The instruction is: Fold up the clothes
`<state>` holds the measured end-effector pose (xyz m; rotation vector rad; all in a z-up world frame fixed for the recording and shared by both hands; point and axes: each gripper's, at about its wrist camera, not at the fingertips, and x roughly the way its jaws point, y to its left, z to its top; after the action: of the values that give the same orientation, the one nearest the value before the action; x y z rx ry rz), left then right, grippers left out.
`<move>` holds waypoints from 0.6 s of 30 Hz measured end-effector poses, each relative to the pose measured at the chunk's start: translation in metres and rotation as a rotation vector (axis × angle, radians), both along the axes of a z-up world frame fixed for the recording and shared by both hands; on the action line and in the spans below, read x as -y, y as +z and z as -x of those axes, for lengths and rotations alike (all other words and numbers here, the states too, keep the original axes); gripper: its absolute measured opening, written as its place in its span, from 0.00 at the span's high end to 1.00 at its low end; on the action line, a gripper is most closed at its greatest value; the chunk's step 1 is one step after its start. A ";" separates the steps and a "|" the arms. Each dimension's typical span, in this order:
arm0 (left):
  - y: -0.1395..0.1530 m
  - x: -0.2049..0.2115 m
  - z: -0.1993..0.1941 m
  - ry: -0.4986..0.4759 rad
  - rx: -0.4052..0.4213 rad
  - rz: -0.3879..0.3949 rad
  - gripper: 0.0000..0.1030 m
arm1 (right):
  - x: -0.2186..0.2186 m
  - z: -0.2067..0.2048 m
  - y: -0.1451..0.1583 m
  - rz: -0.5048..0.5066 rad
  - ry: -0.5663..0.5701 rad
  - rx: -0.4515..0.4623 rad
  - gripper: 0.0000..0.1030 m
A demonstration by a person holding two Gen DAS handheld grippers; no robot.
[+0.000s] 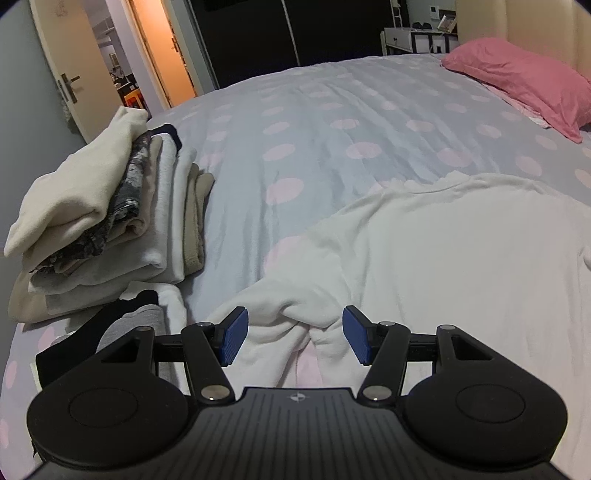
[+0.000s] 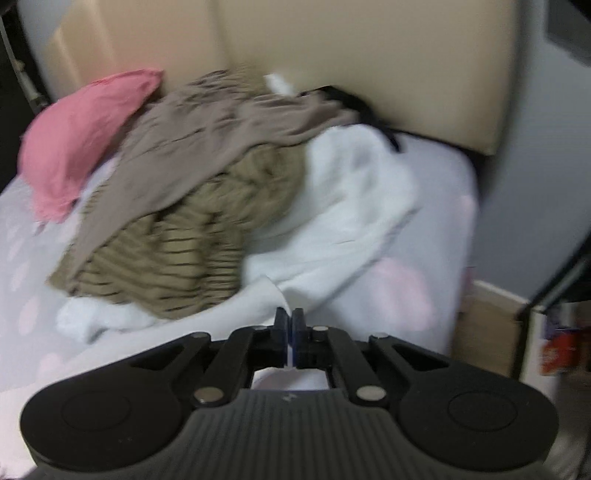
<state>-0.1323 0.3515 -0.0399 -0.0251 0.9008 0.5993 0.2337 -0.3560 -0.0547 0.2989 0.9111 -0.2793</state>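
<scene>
Left tongs hover spread over a bunched sleeve of the white garment lying just ahead on the bed, likely poised to pinch it. Right tongs are pressed together, apparently on white fabric; the unfolded pile lies beyond.

Ahead of my left claw I see the bed, its pale blue cover dotted pink, running toward a dark wardrobe front. Far left, an open door lets in warm orange light. A pink pillow lies far right against a beige headboard; beyond my right claw stands a grey wall.
</scene>
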 end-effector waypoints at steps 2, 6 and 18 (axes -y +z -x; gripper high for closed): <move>0.002 -0.004 0.004 0.018 0.006 0.000 0.47 | 0.004 0.001 0.000 0.015 -0.018 -0.013 0.98; 0.008 -0.026 0.027 0.071 0.036 0.020 0.47 | -0.008 -0.002 -0.001 0.013 0.052 -0.024 0.94; 0.001 -0.082 0.107 0.242 0.062 0.147 0.48 | -0.117 0.017 0.062 -0.025 0.258 0.126 0.57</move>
<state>-0.2398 0.4337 -0.0390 -0.2871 0.8868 0.7516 0.2169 -0.2391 0.0078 0.2169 0.8193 -0.0112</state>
